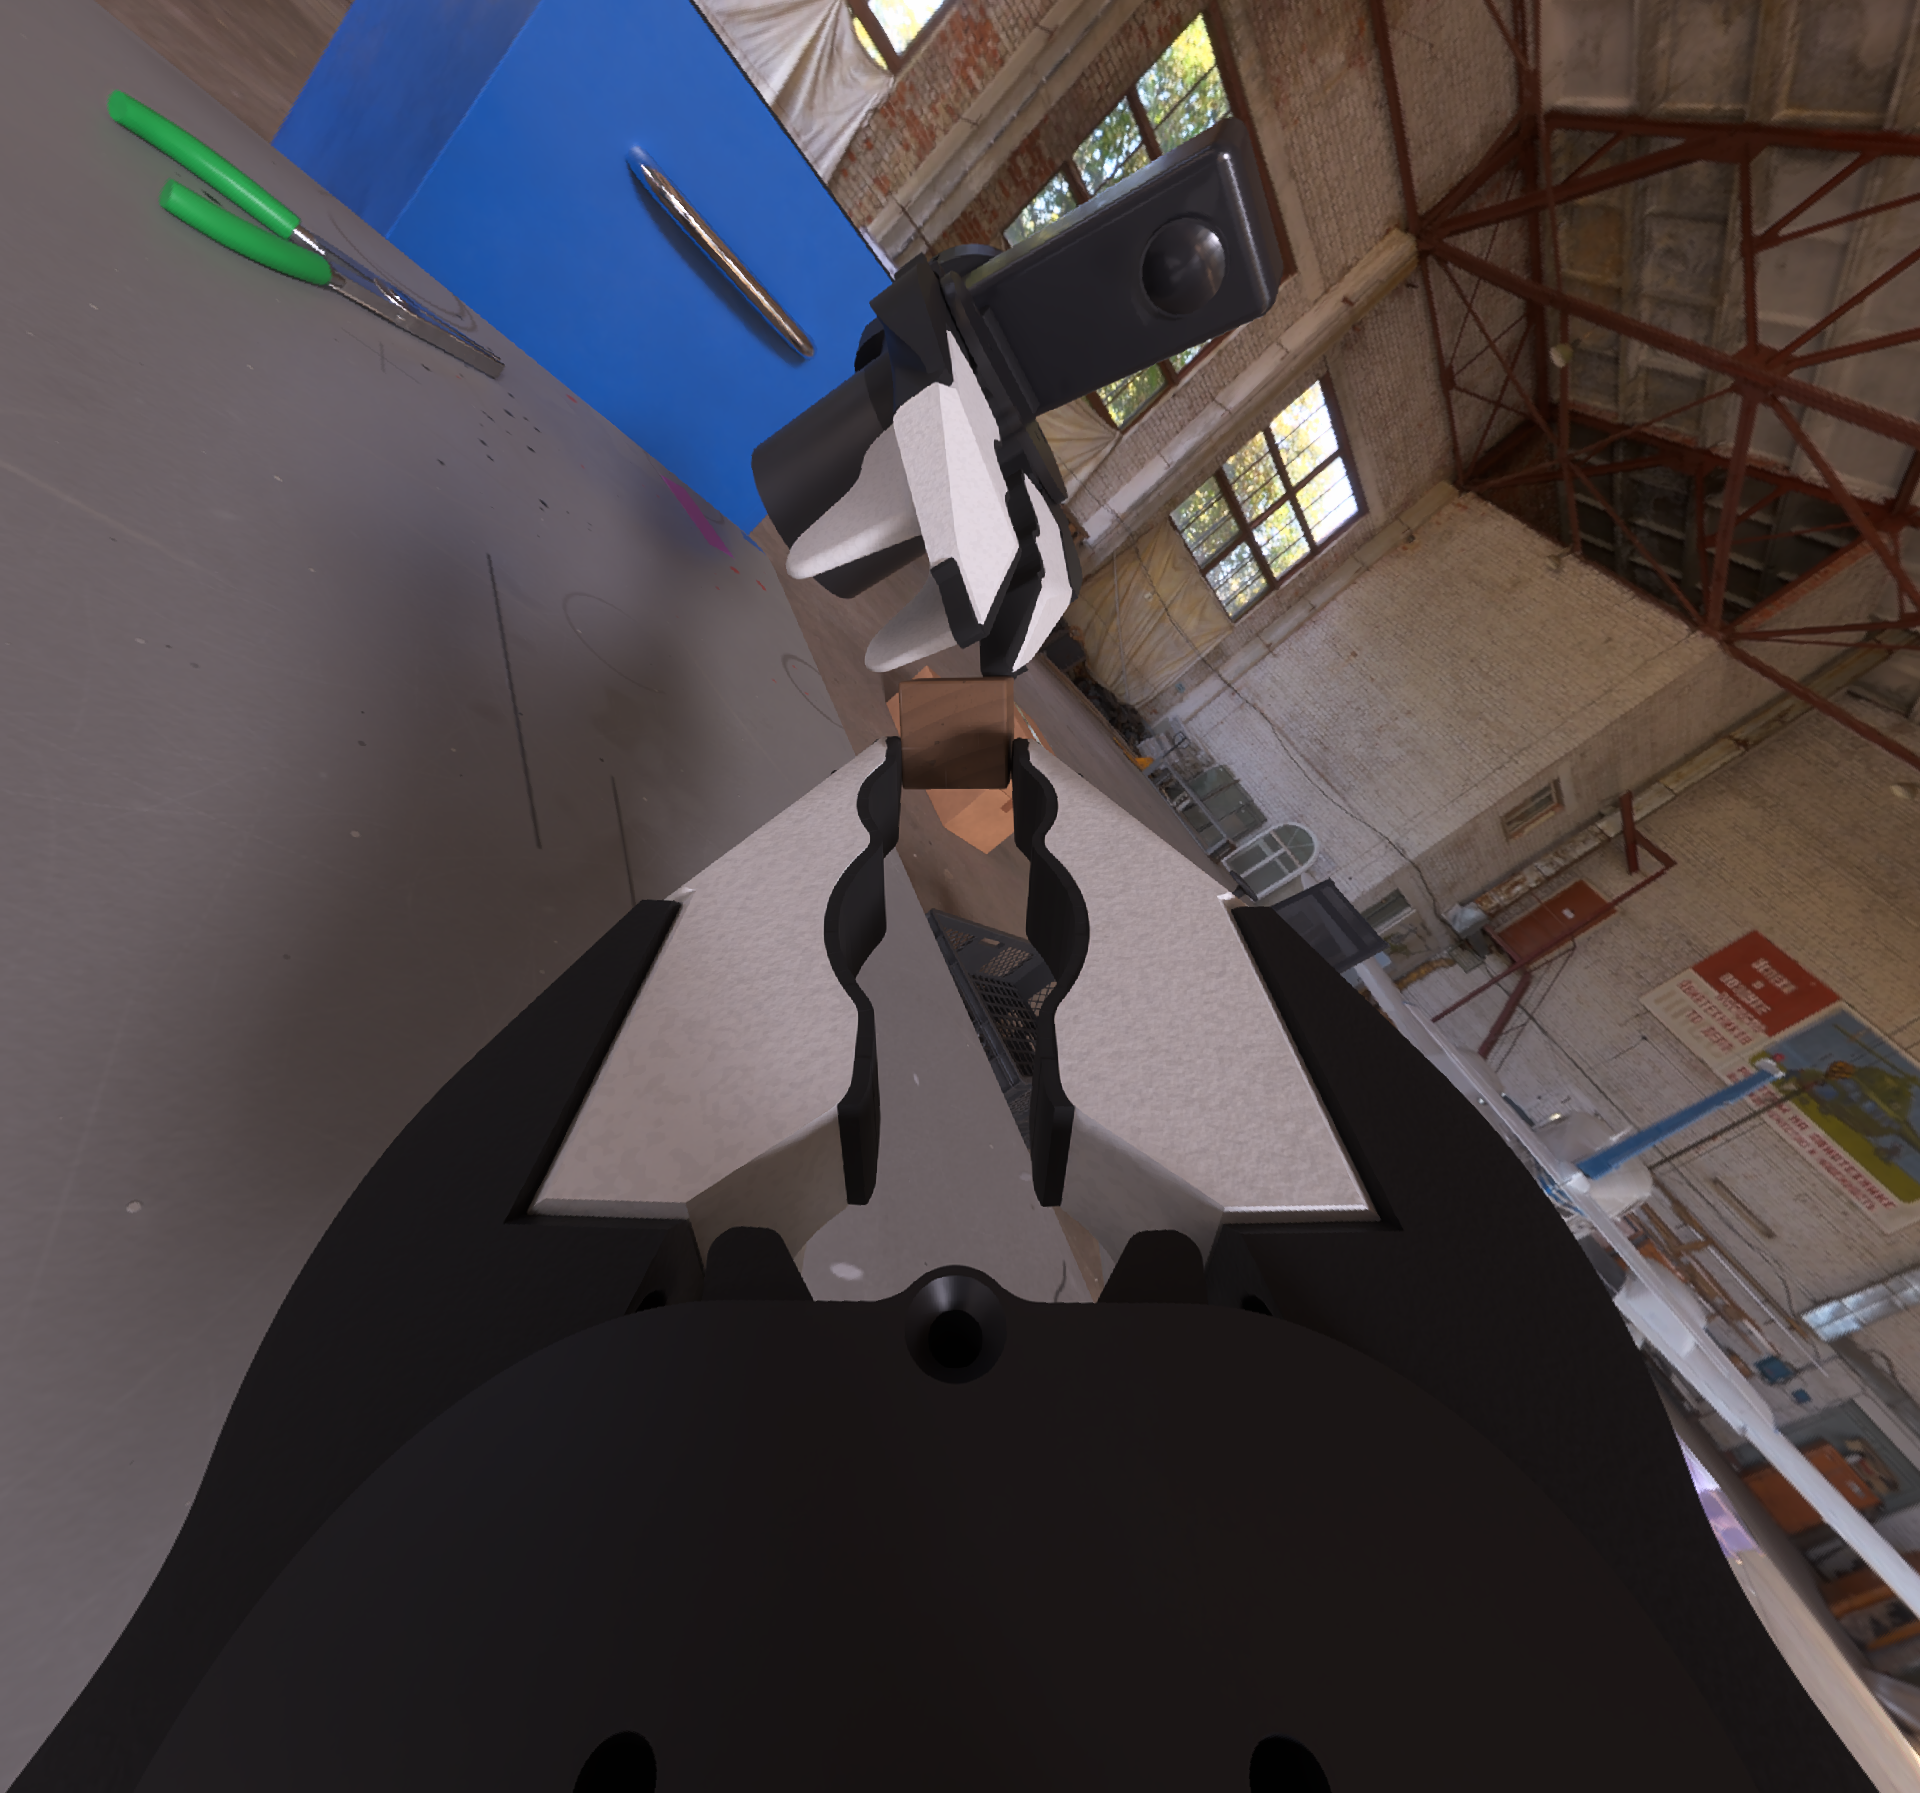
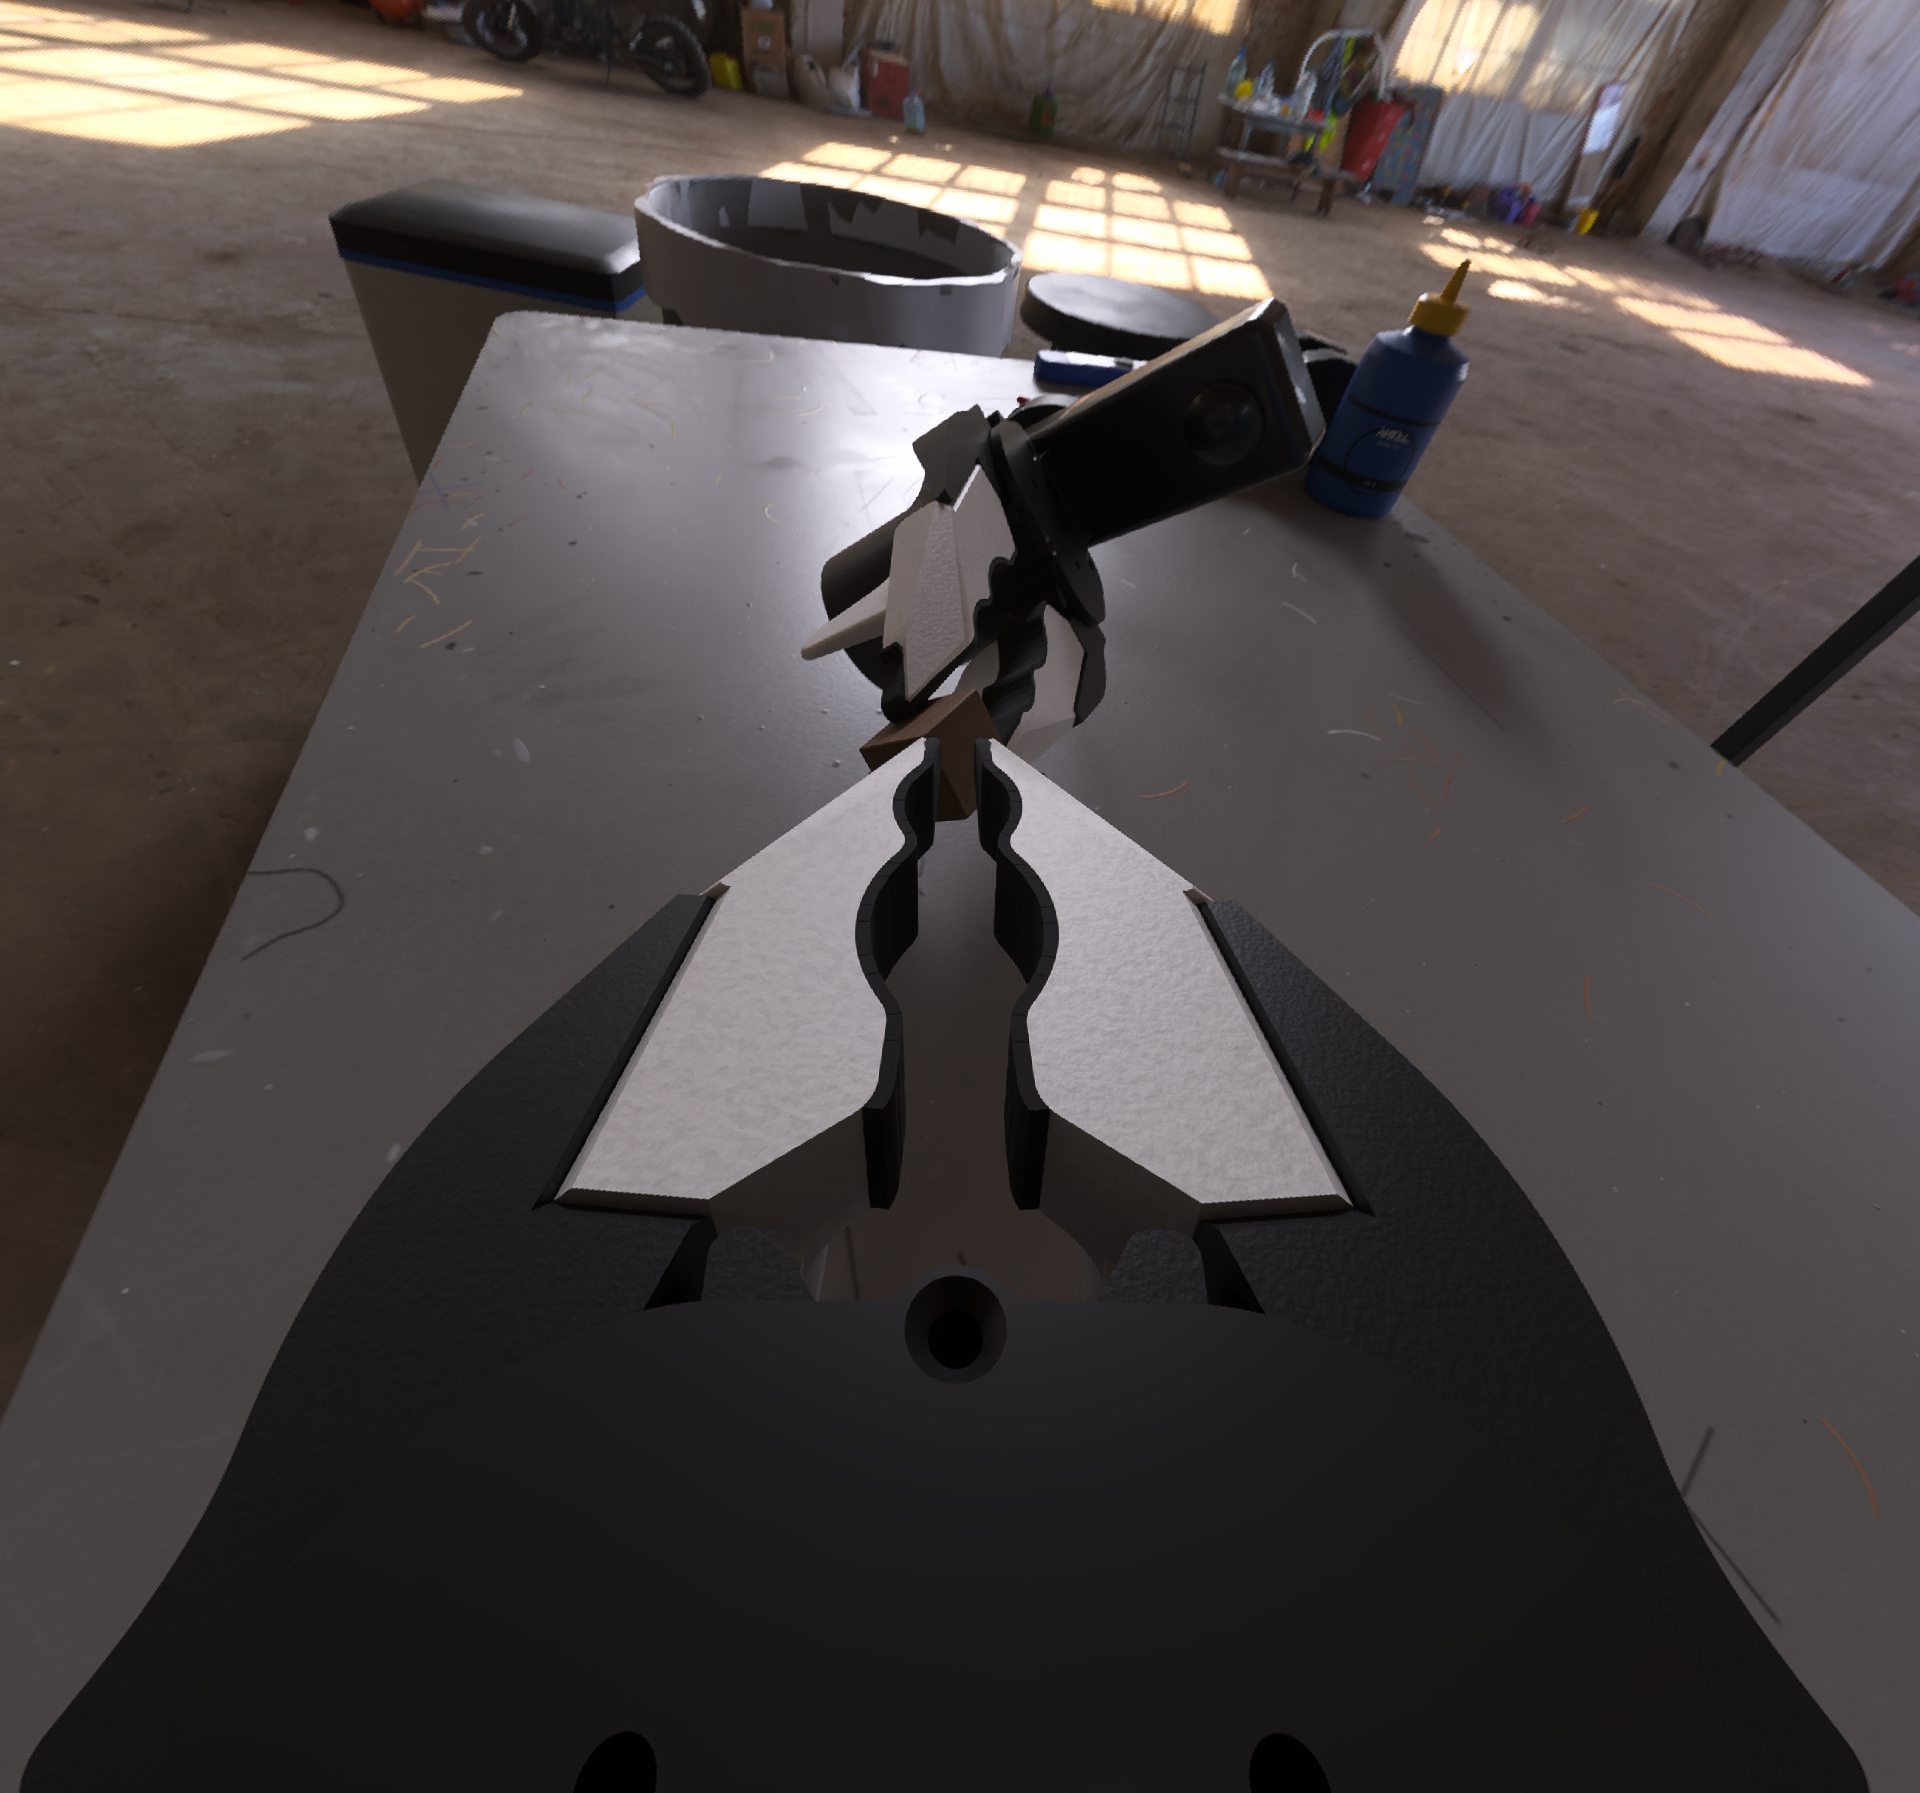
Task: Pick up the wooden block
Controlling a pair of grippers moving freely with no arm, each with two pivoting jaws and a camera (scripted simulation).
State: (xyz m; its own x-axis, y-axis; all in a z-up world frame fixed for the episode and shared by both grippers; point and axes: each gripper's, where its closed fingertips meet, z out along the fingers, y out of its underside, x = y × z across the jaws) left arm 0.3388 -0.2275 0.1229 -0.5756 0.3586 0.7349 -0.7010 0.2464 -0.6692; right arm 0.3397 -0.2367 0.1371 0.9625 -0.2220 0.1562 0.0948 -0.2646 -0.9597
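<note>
The wooden block is a small brown cube held between both grippers above the grey table. My left gripper is shut on it at the fingertips. My right gripper is also shut on the block, from the opposite side. In the left wrist view the right gripper comes down onto the block from above. In the right wrist view the left gripper meets the block from the far side, over the table. Part of the block is hidden by the fingers.
Green-handled pliers lie on the table near a blue cabinet with a metal handle. A blue glue bottle stands at the far right corner. A grey tub, a black-topped bin and a black disc stand beyond the far edge.
</note>
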